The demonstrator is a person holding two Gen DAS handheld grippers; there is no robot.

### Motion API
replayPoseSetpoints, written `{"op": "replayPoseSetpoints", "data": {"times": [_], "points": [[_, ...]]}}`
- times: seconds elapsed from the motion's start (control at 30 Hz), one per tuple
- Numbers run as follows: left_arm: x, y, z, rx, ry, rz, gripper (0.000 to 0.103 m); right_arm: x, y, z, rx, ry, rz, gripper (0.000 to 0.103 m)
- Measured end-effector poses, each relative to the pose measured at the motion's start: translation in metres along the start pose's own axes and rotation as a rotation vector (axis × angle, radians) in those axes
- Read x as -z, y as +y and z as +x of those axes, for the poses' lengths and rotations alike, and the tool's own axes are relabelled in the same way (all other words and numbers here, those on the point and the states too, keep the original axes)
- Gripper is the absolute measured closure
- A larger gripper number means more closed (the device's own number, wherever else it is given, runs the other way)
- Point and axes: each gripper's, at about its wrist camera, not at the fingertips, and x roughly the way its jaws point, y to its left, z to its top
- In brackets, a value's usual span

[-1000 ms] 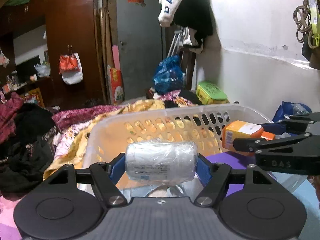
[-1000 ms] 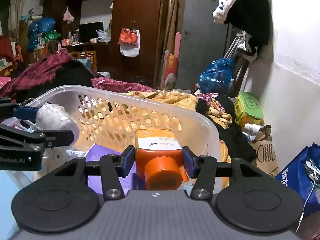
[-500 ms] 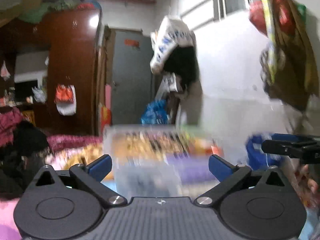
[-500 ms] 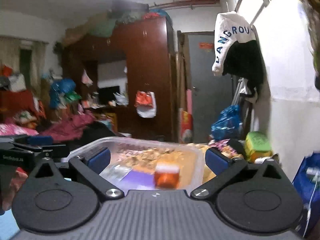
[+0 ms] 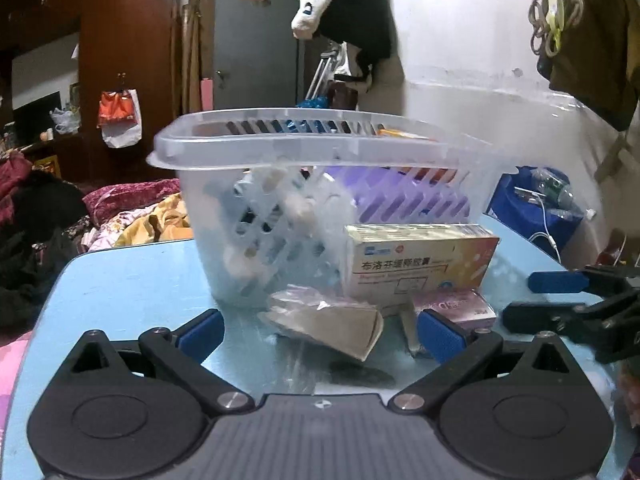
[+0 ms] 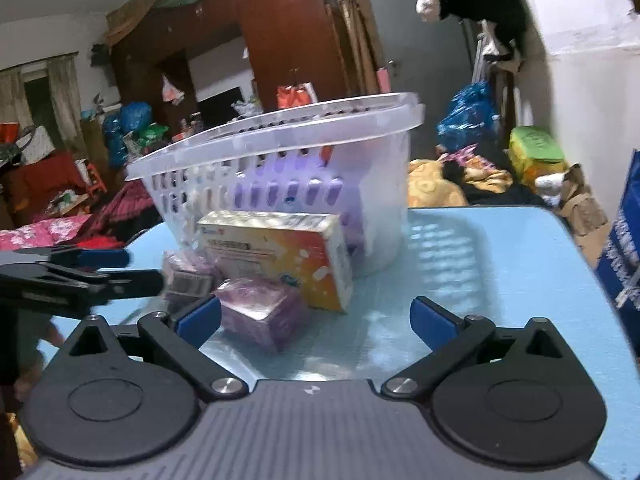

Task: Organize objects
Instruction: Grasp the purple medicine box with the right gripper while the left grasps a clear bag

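A clear slotted plastic basket (image 5: 320, 152) stands on the light blue table (image 5: 120, 280) with several items inside, among them a purple one. In front of it lie an orange-and-white medicine box (image 5: 420, 268), a small purple box (image 5: 460, 308) and a plastic-wrapped packet (image 5: 324, 320). My left gripper (image 5: 320, 330) is open and empty, low over the table, with the packet between its fingers. My right gripper (image 6: 316, 318) is open and empty; the purple box (image 6: 260, 312) lies by its left finger, the medicine box (image 6: 280, 252) and basket (image 6: 280, 152) behind.
The room beyond is cluttered: piled clothes (image 5: 132, 216) behind the table, a blue bag (image 5: 540, 204) at right, a white wall (image 5: 480, 40). The right gripper shows in the left wrist view (image 5: 568, 300); the left gripper shows in the right wrist view (image 6: 80, 276).
Both grippers let go of their loads, the white roll and the orange bottle, over the basket, opened, and dropped down to table level in front of the basket.
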Motion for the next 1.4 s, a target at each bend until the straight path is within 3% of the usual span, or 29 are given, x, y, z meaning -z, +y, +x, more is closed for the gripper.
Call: {"op": "replayPoseSetpoints", "data": {"times": [0.13,0.37,0.5,0.53,0.7,0.93,1.0,1.13,1.4], "points": [[-0.004,0.004,0.010,-0.009,0.005,-0.030,0.001,0.016,0.016,0.006,0.000,0.036,-0.047,0.014],[-0.009,0.016,0.017,0.033,0.021,-0.073,0.001,0.013,0.030,0.021,-0.020,0.079,-0.092,0.016],[-0.009,0.012,0.026,0.025,0.053,-0.048,0.001,0.012,0.035,0.030,-0.003,0.113,-0.126,0.017],[-0.009,0.010,0.027,0.027,0.053,-0.044,0.001,0.014,0.038,0.032,0.002,0.123,-0.142,0.026],[-0.008,0.010,0.029,0.023,0.058,-0.046,0.001,0.019,0.039,0.017,0.022,0.083,-0.180,0.028],[-0.007,0.004,0.033,0.019,0.070,-0.021,0.001,0.021,0.022,-0.011,0.003,0.018,-0.134,0.028],[-0.007,0.003,0.032,0.016,0.071,-0.018,0.006,0.022,0.015,-0.016,-0.009,0.006,-0.110,0.028],[-0.006,-0.001,0.031,-0.025,0.068,0.015,0.028,0.022,0.011,-0.020,0.000,-0.013,-0.101,0.028],[0.001,-0.014,0.000,-0.018,-0.053,0.031,0.029,0.023,0.009,-0.029,0.032,-0.052,-0.103,0.028]]}}
